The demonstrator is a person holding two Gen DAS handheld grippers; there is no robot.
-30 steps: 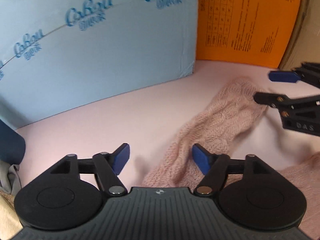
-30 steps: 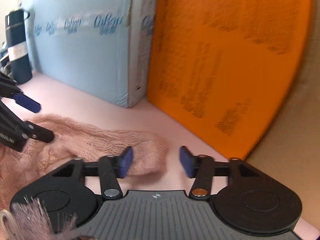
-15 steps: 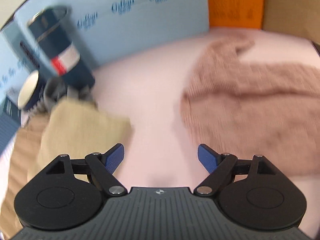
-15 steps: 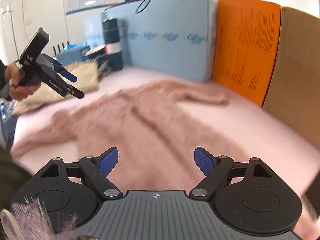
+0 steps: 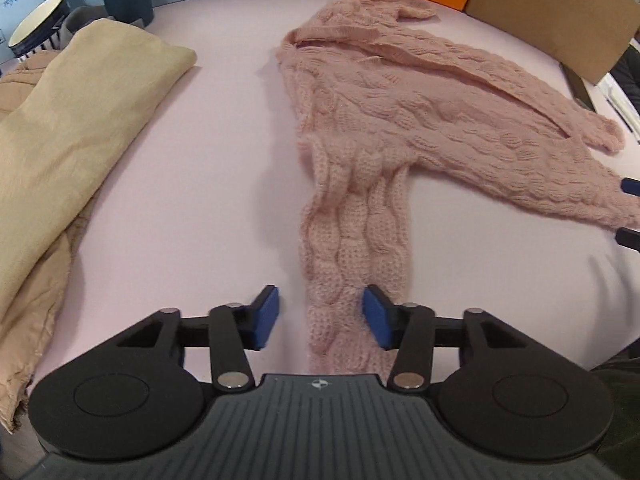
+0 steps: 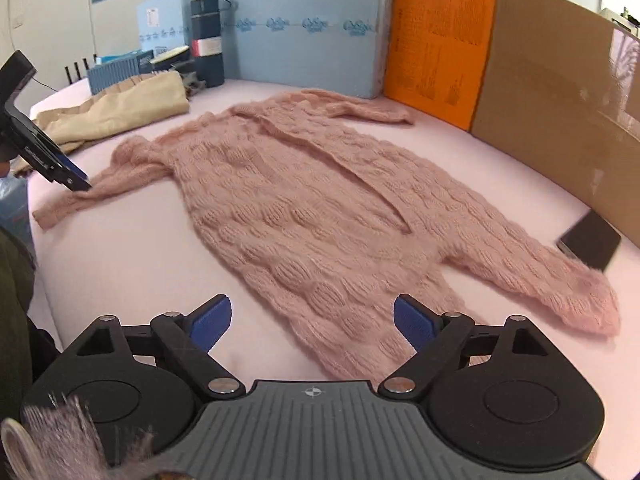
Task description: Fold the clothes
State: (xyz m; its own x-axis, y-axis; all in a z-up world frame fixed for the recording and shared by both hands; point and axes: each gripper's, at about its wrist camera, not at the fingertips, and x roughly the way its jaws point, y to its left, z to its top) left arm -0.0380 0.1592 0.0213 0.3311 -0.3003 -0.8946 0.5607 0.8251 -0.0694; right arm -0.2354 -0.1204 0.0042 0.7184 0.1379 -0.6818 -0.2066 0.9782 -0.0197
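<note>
Across the pink desk [image 6: 120,264], beside the orange board [image 6: 438,44], a pink cable-knit cardigan [image 6: 312,208] is lying spread flat and open-fronted, its far sleeve reaching toward that board and its near sleeve [image 5: 354,248] trailing away from it toward the person. The left gripper [image 5: 320,316] is straddling the cuff end of that near sleeve; its jaws are closing, with the knit between them, the right pad brushing the wool while the left one is standing clear, so no grip is showing yet. The right gripper [image 6: 312,320] is hovering over the cardigan's near lower corner, farther from the board, and its jaws are opening wide with the hem below them, pressing on nothing.

The knit is looking thick, fuzzy and limp: probably light for its bulk, stretchy, and prone to sagging or snagging on a pad edge. It is unlikely to slip, but a shallow pinch would likely pull loops instead of lifting the layer. Taking hold at the ribbed cuff and at the hem corner, biting through the full thickness, seems soundest. A beige garment [image 5: 76,120] is lying folded well away from the board, apart from the cardigan.
</note>
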